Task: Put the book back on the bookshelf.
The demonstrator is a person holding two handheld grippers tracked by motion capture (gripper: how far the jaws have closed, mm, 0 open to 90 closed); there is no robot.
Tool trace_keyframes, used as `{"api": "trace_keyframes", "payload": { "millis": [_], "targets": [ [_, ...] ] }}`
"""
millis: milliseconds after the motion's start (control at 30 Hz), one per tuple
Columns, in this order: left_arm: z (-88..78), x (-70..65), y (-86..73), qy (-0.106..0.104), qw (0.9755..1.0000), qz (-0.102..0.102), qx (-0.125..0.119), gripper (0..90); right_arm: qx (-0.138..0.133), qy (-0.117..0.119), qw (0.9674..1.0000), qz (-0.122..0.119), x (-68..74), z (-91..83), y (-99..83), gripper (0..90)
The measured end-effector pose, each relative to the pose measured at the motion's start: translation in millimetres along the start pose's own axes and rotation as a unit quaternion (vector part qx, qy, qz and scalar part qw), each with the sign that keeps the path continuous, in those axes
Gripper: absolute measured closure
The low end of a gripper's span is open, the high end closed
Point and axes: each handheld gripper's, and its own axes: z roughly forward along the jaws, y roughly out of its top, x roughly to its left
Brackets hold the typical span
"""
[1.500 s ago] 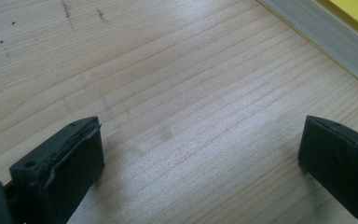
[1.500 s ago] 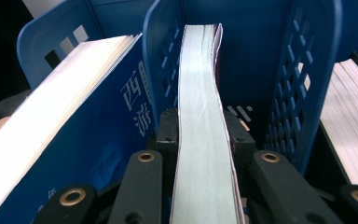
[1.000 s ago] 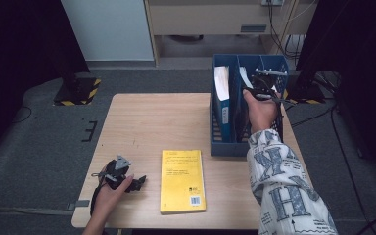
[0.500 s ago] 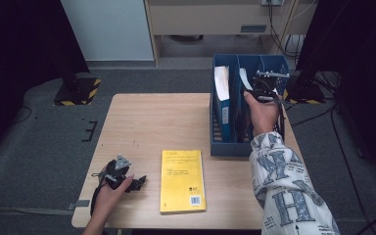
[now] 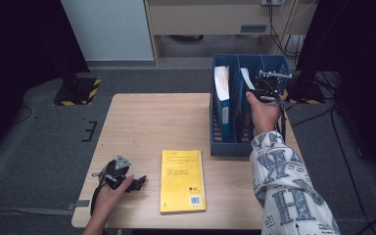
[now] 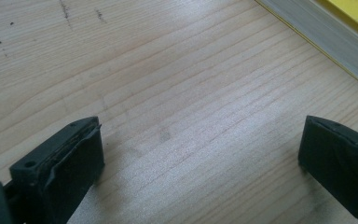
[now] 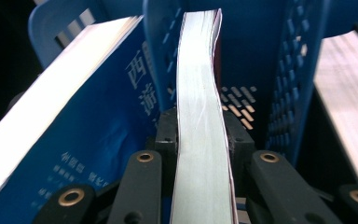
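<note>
Right gripper is clamped on a book that stands on edge in the middle compartment of the blue file rack; its jaws have just been closing, and both black pads press on the book's sides with the block of pages between them. Seen along the jaws, that book shows a pale grey-white page edge that bows slightly as it rises, with a thin dark red line of cover along its right side. From above, the right hand holds the gripper over the rack, which stands at the far right corner of the table, and the book shows as a white strip between the dividers. In the next compartment a second book with a blue cover leans with its white page edge up; it bears white Chinese characters, of which "西" and "游" can be read near the top, and smaller rows lower down that are too blurred to read. The rack's walls are pierced with rows of slots. Left gripper rests on the table near its near left corner, in the left hand, jaws wide apart and nothing between them but bare wood grain. A yellow book lies flat just beside it at the near edge, with lines of small print on its cover and a white barcode patch in one corner, neither readable.
</note>
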Motion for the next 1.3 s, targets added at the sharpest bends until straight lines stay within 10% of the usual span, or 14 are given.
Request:
{"api": "trace_keyframes", "payload": {
  "millis": [1300],
  "targets": [
    [0.0, -0.1, 0.0, 0.000, 1.0000, 0.000, 0.000, 0.0, -0.024, -0.067, 0.9955, -0.063, 8.3, 19.8, 7.1, 73.1]
  ]
}}
